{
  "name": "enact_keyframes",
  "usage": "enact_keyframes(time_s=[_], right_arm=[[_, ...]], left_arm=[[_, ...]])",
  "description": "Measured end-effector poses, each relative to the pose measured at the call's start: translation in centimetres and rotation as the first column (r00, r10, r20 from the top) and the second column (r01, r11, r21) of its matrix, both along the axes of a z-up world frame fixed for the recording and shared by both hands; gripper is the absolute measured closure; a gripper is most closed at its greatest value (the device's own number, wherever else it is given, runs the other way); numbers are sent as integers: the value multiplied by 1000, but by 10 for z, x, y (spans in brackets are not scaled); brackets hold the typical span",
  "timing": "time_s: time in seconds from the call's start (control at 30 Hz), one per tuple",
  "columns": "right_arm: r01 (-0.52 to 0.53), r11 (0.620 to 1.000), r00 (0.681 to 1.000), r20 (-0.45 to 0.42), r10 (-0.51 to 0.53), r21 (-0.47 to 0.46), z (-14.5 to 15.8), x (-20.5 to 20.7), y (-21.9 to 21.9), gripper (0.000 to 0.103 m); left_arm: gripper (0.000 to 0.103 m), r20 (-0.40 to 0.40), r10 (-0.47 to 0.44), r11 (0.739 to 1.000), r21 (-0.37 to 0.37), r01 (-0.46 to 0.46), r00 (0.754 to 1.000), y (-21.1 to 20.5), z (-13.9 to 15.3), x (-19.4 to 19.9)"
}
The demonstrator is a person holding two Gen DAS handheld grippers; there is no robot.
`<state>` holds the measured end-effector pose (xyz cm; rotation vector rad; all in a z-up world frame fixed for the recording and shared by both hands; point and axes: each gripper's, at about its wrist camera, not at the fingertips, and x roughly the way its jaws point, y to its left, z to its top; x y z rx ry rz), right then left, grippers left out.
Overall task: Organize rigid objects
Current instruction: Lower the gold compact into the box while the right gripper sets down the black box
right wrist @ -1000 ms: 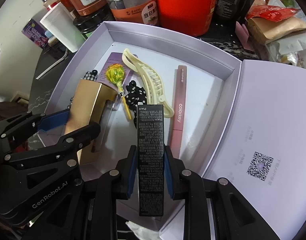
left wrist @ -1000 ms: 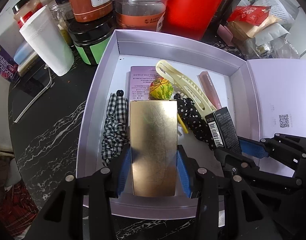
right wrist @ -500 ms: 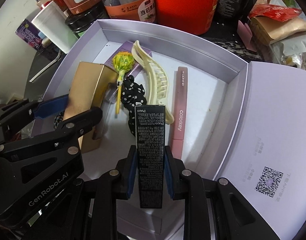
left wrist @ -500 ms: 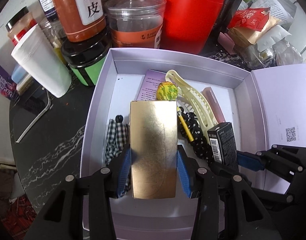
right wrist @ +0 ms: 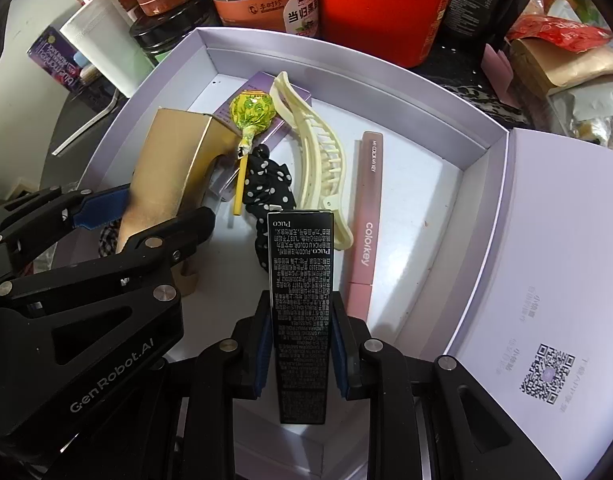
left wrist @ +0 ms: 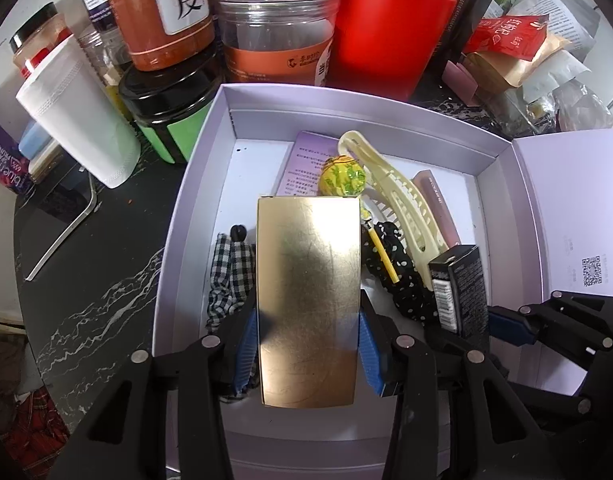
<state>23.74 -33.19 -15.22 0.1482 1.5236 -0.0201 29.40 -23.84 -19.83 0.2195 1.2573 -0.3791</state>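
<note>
1. The left gripper (left wrist: 308,344) clamps the gold box (left wrist: 308,300) between its blue fingers (left wrist: 246,344) at the frame's lower centre, over the lavender box (left wrist: 194,184).
2. The right gripper (right wrist: 298,348) grips the black carton (right wrist: 300,312) between its fingers, lower centre.
3. A lollipop (right wrist: 252,114), cream hair clip (right wrist: 318,152) and pink tube (right wrist: 366,208) lie in the lavender box, above the carton in the frame.

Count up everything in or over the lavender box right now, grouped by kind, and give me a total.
Cosmetic cartons: 3, the gold box in the left gripper, the black Puco box in the right gripper, the pink Colorkey box
Scrunchies: 2, checked, polka-dot
Hair claw: 1
Lollipop: 1
Purple leaflet: 1
Total: 8
</note>
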Motion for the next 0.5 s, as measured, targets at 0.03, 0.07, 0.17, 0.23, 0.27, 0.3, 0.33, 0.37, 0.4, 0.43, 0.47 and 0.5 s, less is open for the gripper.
enact_keyframes(time_s=[0.03,0.07,0.17,0.23,0.27,0.3,0.33,0.37,0.4,0.43,0.47,0.5], right_arm=[[0,1000,1000,-1,0,-5,0,1,1,78],[1,1000,1000,-3,-1,-11,0,1,1,78],[5,1000,1000,-8,-5,-23,1,1,3,77],[4,1000,1000,-14,-4,-28,1,3,3,77],[2,999,1000,-16,-3,-33,2,3,3,77],[-1,999,1000,-18,0,-40,3,4,3,77],[-1,999,1000,-18,1,-46,4,4,2,75],[-3,999,1000,-17,2,-53,5,4,2,72],[-6,998,1000,-14,5,-64,7,4,2,70],[-8,997,1000,-12,7,-71,9,5,3,64],[-8,997,1000,-9,8,-78,10,5,3,60],[-9,996,1000,-8,9,-89,12,5,3,58]], left_arm=[[59,0,7,1000,4,-7,1000,1,0,-1],[59,1,13,1000,6,-13,1000,3,0,-2],[59,2,28,1000,1,-28,1000,7,1,-6],[59,7,31,999,-5,-31,999,9,3,-10],[59,8,30,1000,-5,-30,1000,9,4,-11],[59,11,32,1000,-1,-32,999,9,4,-12],[59,11,32,999,5,-32,999,9,5,-12],[59,10,30,999,10,-30,1000,9,5,-12],[59,10,32,999,13,-32,999,8,5,-12],[59,10,37,999,16,-37,999,9,6,-12],[59,11,41,999,18,-42,999,9,7,-12],[57,11,48,999,19,-48,999,10,8,-12]])
